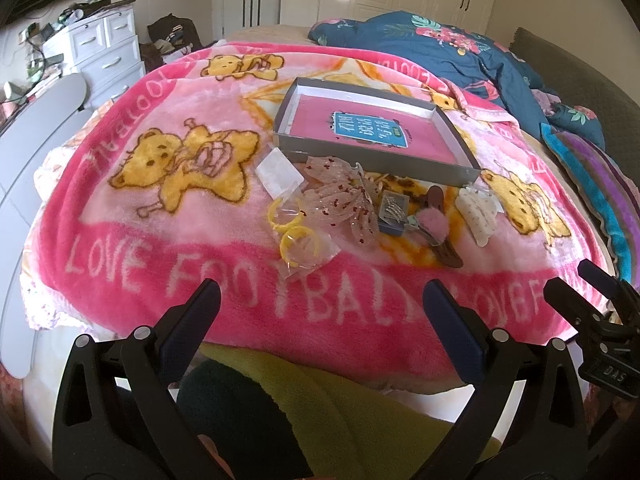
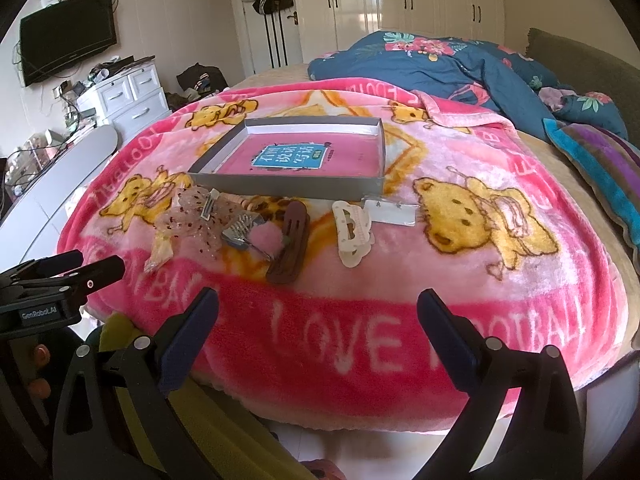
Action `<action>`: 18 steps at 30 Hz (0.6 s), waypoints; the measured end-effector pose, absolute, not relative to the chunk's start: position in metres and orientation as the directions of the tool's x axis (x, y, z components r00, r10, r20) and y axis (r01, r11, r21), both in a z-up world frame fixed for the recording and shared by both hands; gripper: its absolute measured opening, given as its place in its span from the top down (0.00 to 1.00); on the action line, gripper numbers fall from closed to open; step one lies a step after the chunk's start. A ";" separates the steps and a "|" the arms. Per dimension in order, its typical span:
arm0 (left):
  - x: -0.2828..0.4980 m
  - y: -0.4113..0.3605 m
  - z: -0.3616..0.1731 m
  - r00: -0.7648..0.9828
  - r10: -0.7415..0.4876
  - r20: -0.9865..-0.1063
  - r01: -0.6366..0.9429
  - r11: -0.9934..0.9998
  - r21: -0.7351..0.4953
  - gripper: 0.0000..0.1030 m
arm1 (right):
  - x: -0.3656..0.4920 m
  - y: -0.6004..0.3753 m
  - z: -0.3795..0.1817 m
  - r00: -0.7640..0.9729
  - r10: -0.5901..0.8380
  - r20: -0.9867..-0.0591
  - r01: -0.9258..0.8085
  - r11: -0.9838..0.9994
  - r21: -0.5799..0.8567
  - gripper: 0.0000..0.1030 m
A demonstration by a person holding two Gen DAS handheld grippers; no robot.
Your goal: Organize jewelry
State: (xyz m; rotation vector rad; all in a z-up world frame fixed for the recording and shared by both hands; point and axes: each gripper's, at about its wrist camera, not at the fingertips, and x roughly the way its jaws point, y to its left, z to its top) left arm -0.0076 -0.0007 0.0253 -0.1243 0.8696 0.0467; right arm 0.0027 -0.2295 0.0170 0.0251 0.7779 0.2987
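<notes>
Pink fleece bear-print blanket [image 1: 132, 240] covers the bed. Grey shallow cardboard tray [image 1: 362, 156] sits frame centre; hair clips and yellow rings [image 1: 294, 232] lie below it. Left gripper [image 1: 322, 300] and right gripper [image 2: 318, 308]: jaws wide apart, holding nothing.

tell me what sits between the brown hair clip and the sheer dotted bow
A pink pompom clip and a small packet of metal clips lie between the brown clip and bow, clearest in the right wrist view.
</notes>
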 end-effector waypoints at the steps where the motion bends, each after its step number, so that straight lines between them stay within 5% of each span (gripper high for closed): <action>1: -0.008 0.000 0.025 0.645 -0.009 -0.764 -0.094 0.991 -0.090 0.08 | 0.003 -0.229 0.017 0.673 0.276 -0.687 -0.257 0.957 0.133 0.04; 18: 0.002 0.034 0.006 0.623 0.041 -0.781 -0.187 0.977 -0.098 0.08 | 0.033 -0.223 0.019 0.654 0.308 -0.691 -0.276 0.947 0.162 0.04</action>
